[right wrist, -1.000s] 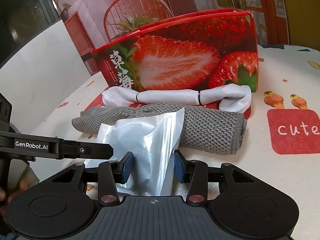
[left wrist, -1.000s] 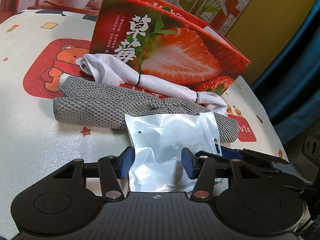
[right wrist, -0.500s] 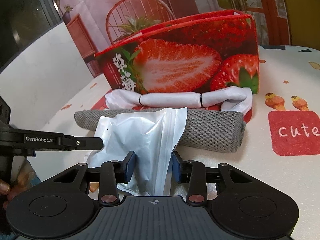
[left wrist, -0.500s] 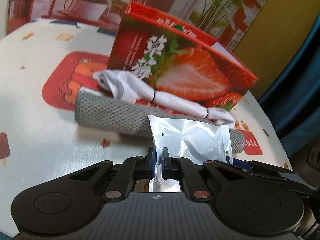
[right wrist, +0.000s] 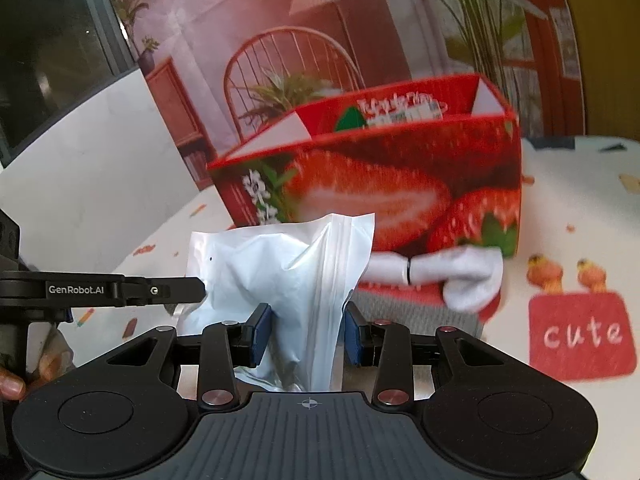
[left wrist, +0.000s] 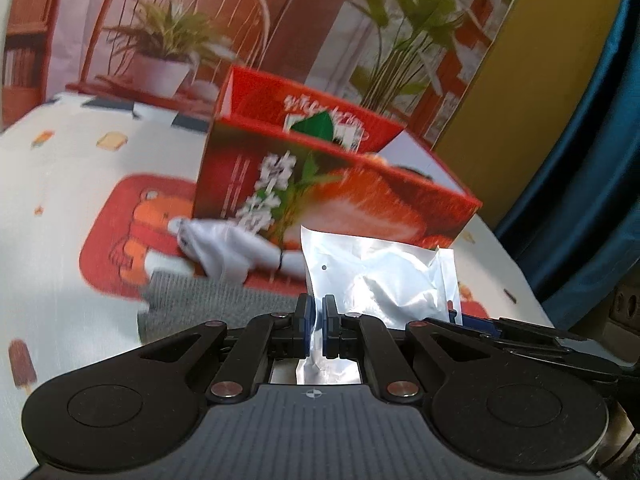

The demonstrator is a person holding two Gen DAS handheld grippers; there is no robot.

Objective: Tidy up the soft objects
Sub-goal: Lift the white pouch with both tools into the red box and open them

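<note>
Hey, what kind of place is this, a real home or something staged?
Probably a staged tabletop: a cartoon-print tablecloth, a printed backdrop of a chair and plants, and a strawberry box with soft items before it.

Gripper arm lettering: from my right wrist view I read "GenRobot.AI" in white on the black side of the left gripper [right wrist: 176, 290]
Mat patch: "cute" in white letters on the red patch [right wrist: 582, 334] printed on the tablecloth [right wrist: 568, 184]
Box front: white Chinese characters on the strawberry box [left wrist: 320, 196]; too blurred for me to read
Box inner wall: a line of white script [right wrist: 394, 102]; I cannot make it out
</note>
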